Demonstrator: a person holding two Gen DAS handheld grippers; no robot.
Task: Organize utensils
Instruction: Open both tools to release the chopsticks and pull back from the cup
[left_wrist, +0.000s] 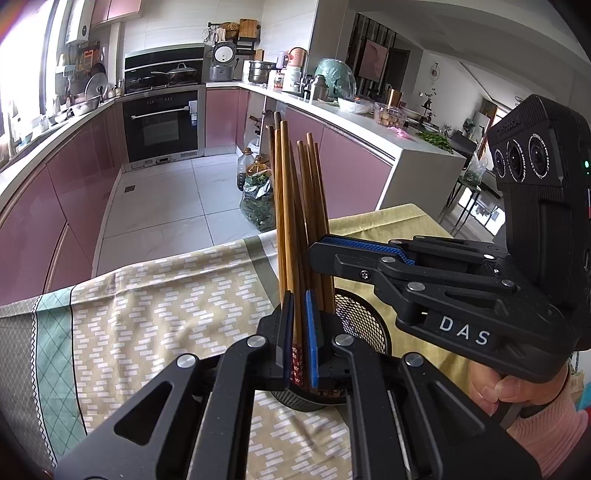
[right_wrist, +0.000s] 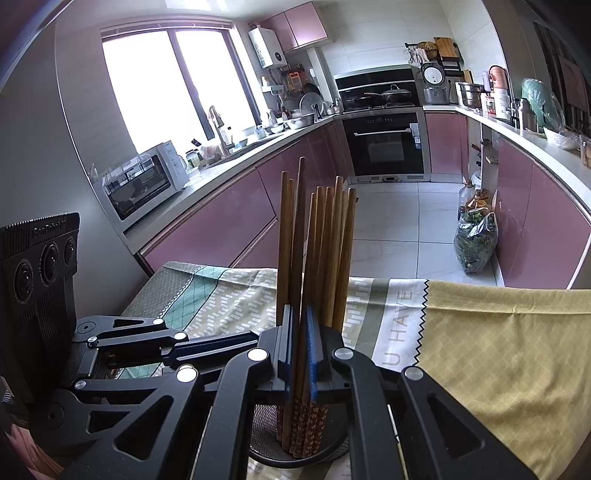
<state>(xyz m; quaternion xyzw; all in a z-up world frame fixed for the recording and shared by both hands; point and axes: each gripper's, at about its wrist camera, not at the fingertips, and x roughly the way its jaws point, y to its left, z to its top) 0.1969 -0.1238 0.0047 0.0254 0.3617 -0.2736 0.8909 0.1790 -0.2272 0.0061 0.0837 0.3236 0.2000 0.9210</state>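
Observation:
A bundle of several wooden chopsticks (left_wrist: 291, 206) stands upright with its patterned ends in a black mesh holder (left_wrist: 360, 319) on the table. My left gripper (left_wrist: 299, 332) is shut on chopsticks just above the holder rim. My right gripper (left_wrist: 321, 254) reaches in from the right and meets the bundle higher up. In the right wrist view my right gripper (right_wrist: 299, 354) is shut on chopsticks (right_wrist: 321, 236) above the holder (right_wrist: 266, 450), and the left gripper (right_wrist: 207, 341) comes in from the left.
The table wears a patterned cloth (left_wrist: 155, 306) and a yellow cloth (right_wrist: 498, 350). Beyond its far edge lie the tiled kitchen floor (left_wrist: 166, 206), pink cabinets, an oven (right_wrist: 384, 144), and a bag of greens with bottles (right_wrist: 474, 236).

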